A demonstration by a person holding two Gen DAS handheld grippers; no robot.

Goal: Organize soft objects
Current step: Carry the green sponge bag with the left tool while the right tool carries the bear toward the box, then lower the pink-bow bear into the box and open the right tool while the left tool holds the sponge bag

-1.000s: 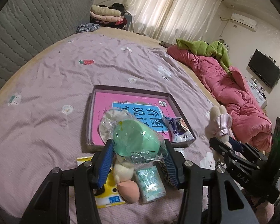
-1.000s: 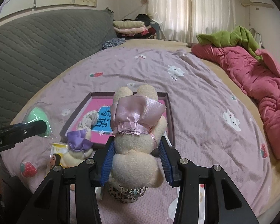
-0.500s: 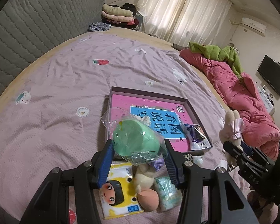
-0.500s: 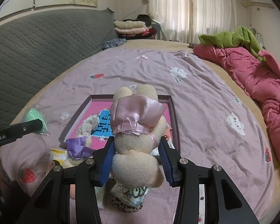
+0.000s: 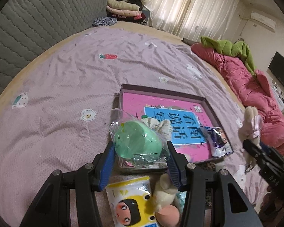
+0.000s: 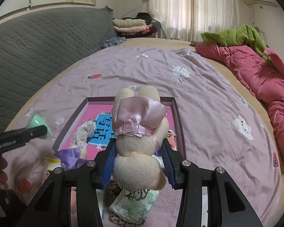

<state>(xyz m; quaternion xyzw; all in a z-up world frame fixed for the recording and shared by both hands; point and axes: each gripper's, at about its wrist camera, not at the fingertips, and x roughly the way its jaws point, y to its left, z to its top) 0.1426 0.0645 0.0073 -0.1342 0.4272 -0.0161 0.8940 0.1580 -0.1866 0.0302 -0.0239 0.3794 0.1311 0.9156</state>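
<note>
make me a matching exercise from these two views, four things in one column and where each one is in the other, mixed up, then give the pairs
Things:
1. green squishy in clear wrap
2. plush bunny with pink bow
3. yellow packet with cartoon face
4. crocheted scrunchie

Places:
A. lying inside the pink-lined tray
B. clamped in the right gripper
C. on the bed cover, nearer the camera than the tray
D. clamped in the left gripper

Pairs: 1-D, 2-B, 3-C, 4-A
</note>
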